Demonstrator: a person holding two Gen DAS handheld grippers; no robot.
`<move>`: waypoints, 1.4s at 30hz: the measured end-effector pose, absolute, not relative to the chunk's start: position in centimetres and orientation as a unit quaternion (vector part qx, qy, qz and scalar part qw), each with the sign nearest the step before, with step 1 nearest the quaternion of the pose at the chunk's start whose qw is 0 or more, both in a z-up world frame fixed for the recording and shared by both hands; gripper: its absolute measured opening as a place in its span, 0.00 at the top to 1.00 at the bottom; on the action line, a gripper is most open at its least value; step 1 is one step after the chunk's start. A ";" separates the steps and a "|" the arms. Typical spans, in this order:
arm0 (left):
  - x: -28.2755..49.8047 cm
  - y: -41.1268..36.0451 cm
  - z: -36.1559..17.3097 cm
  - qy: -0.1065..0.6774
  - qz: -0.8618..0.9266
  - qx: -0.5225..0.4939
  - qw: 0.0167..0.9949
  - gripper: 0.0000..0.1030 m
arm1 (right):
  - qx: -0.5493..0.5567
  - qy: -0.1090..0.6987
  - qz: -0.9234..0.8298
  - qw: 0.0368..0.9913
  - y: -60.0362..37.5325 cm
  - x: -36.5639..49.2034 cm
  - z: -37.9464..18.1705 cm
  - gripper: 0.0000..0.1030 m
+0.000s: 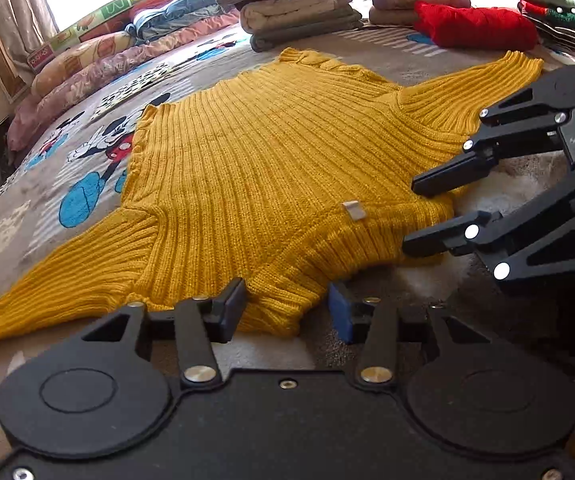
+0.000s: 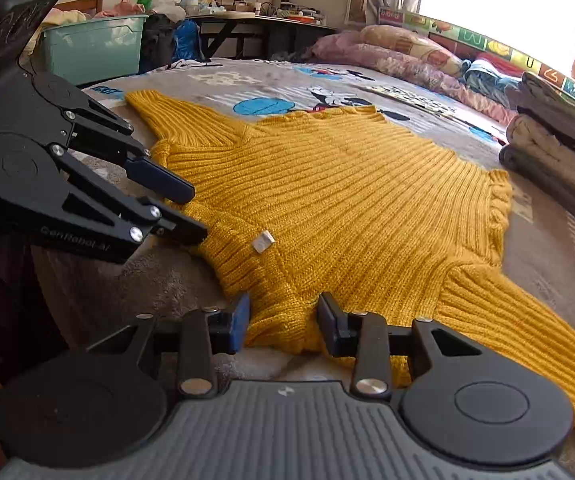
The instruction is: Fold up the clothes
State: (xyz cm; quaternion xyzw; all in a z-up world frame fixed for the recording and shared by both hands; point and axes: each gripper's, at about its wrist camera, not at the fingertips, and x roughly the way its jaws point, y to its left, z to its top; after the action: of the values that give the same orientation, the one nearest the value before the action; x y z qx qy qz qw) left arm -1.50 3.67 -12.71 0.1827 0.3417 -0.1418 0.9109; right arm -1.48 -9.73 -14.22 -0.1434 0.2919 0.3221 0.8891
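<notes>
A mustard-yellow ribbed sweater [image 1: 255, 168] [image 2: 351, 200] lies flat on the cartoon-print bed cover [image 1: 99, 136], both sleeves spread outward. A small white tag [image 1: 353, 211] [image 2: 262, 242] sits near its collar. My left gripper [image 1: 287, 312] is open, its fingers on either side of a fold of the collar edge. My right gripper [image 2: 283, 320] is open too and straddles the same thick collar rim from the other side. Each gripper shows in the other's view: the right gripper [image 1: 419, 214] at the sweater's near right edge, the left gripper [image 2: 191, 212] at its left.
Stacks of folded clothes [image 1: 295, 4] [image 2: 559, 152] and a red garment [image 1: 475, 26] stand along the far side of the bed. Pillows [image 1: 87, 64] line the window side. A green plastic bin [image 2: 95, 48] and a cluttered desk [image 2: 247, 16] stand beyond the bed.
</notes>
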 end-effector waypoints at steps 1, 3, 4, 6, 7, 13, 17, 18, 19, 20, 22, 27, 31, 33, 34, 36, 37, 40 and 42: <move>-1.6 4.3 -12.0 0.328 -0.139 0.159 0.921 0.57 | -0.142 0.290 0.323 0.890 -9.8 -1.6 -13.8 0.62; -1.2 6.1 -11.0 0.301 -0.104 0.115 0.941 0.59 | -0.131 0.272 0.329 0.895 -9.9 -2.3 -12.5 0.62; -0.9 7.2 -10.6 0.287 -0.078 0.089 0.951 0.60 | -0.118 0.257 0.334 0.899 -10.1 -2.5 -11.9 0.63; 0.1 9.7 -10.3 0.278 -0.038 0.022 0.960 0.61 | -0.109 0.224 0.338 0.908 -9.7 -2.6 -11.1 0.64; 0.9 10.7 -10.7 0.302 -0.040 -0.005 0.953 0.62 | -0.109 0.213 0.344 0.908 -9.2 -2.3 -10.9 0.64; 2.1 12.3 -12.3 0.358 -0.042 -0.048 0.932 0.62 | -0.125 0.259 0.367 0.884 -6.4 0.8 -14.2 0.62; 2.1 18.1 -11.5 0.318 0.091 -0.175 0.927 0.59 | -0.143 0.239 0.372 0.885 -6.8 -0.7 -14.3 0.61; 2.2 19.6 -11.3 0.306 0.124 -0.206 0.921 0.57 | -0.144 0.238 0.373 0.885 -6.9 -1.0 -14.1 0.61; 2.2 21.1 -11.2 0.294 0.157 -0.236 0.913 0.57 | -0.145 0.231 0.374 0.886 -7.1 -1.4 -14.3 0.61; 2.2 22.5 -11.0 0.280 0.189 -0.266 0.903 0.57 | -0.151 0.227 0.376 0.886 -7.2 -1.7 -14.4 0.61; 3.2 25.2 -11.8 0.288 0.226 -0.309 0.878 0.57 | -0.162 0.218 0.379 0.885 -7.2 -2.2 -14.7 0.57; 6.8 26.7 -12.3 0.295 0.282 -0.196 0.892 0.70 | -0.152 0.219 0.383 0.884 -7.2 -2.2 -14.9 0.54; 5.9 24.5 -11.2 0.269 0.303 -0.166 0.899 0.70 | -0.140 0.228 0.387 0.882 -7.5 -1.9 -14.9 0.54; 5.7 21.6 -10.7 0.267 0.282 -0.126 0.913 0.69 | -0.136 0.235 0.389 0.880 -7.7 -2.0 -14.6 0.54; 5.5 20.2 -10.6 0.267 0.247 -0.128 0.923 0.69 | -0.126 0.240 0.392 0.879 -8.0 -2.0 -14.4 0.54; 5.3 17.6 -10.4 0.268 0.181 -0.135 0.936 0.67 | -0.097 0.251 0.396 0.878 -8.9 -2.1 -13.8 0.54; 5.3 16.2 -10.4 0.271 0.155 -0.134 0.941 0.67 | -0.078 0.256 0.398 0.878 -9.4 -2.1 -13.5 0.55; 5.1 10.8 -10.0 0.277 0.058 -0.087 0.955 0.67 | 0.004 0.271 0.381 0.884 -12.1 -1.5 -12.5 0.55; 4.7 7.6 -9.9 0.272 0.009 -0.051 0.961 0.67 | 0.074 0.284 0.354 0.888 -14.6 -0.9 -12.4 0.55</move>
State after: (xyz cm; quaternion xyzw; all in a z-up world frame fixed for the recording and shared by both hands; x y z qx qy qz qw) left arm 4.74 7.63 -9.95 -0.0510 0.2723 0.0087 0.9608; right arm -0.87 -14.59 -12.39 0.0745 0.2841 0.3538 0.8880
